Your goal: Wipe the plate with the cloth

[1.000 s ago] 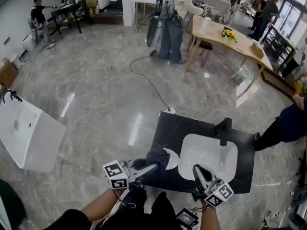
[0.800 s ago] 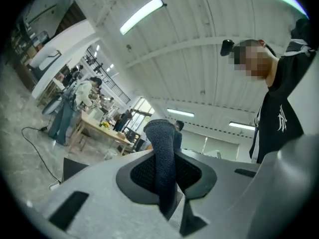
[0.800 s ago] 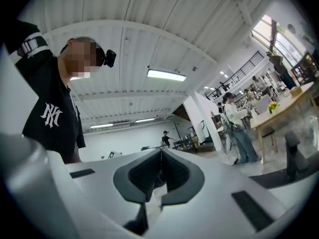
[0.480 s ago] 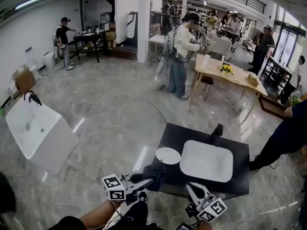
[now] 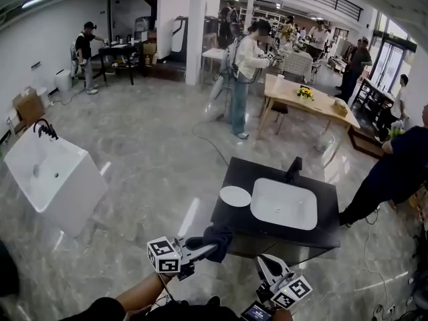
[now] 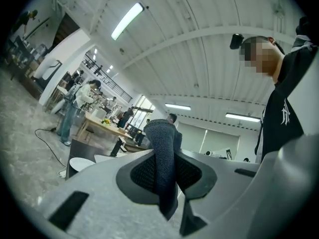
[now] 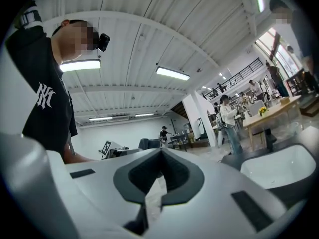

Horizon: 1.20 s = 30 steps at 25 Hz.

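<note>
Cloth in left gripper has pulled back off the plate.

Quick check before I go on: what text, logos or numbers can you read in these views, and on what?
"NY": white interlocked letters on the black T-shirt of the person wearing the head camera.
Marker cubes: black-and-white square patterns only, no letters.
Marker board far back in the right gripper view: a pattern, too small to read.
Nothing else is legible.
</note>
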Each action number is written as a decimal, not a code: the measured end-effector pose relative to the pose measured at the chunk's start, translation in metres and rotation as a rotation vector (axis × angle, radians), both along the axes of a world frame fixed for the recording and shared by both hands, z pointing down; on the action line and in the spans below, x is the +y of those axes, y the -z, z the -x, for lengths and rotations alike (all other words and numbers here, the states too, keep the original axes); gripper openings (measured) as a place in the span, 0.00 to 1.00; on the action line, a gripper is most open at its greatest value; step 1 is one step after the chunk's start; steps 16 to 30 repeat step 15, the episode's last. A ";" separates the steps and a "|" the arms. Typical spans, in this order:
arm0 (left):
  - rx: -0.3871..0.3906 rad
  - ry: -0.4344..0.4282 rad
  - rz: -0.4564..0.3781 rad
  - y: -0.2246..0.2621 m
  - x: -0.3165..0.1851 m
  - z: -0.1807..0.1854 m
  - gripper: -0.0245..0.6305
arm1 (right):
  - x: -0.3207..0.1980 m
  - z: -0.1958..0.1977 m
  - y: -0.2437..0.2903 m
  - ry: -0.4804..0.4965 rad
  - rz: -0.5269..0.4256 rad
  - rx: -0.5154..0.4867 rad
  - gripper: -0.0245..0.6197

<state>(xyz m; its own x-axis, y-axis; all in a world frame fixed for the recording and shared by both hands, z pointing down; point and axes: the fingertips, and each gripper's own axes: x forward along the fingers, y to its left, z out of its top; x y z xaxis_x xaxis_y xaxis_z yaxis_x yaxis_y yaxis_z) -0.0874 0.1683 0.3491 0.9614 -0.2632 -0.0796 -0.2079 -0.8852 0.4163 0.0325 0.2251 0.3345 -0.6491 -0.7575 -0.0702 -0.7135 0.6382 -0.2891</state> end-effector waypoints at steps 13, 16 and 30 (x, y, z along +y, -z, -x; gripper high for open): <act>-0.009 -0.057 0.008 -0.013 0.050 0.048 0.13 | 0.037 0.062 0.014 -0.052 -0.024 0.020 0.04; -0.021 -0.054 -0.025 -0.003 0.053 0.050 0.13 | 0.041 0.054 0.008 -0.056 -0.019 0.044 0.04; -0.021 -0.054 -0.025 -0.003 0.053 0.050 0.13 | 0.041 0.054 0.008 -0.056 -0.019 0.044 0.04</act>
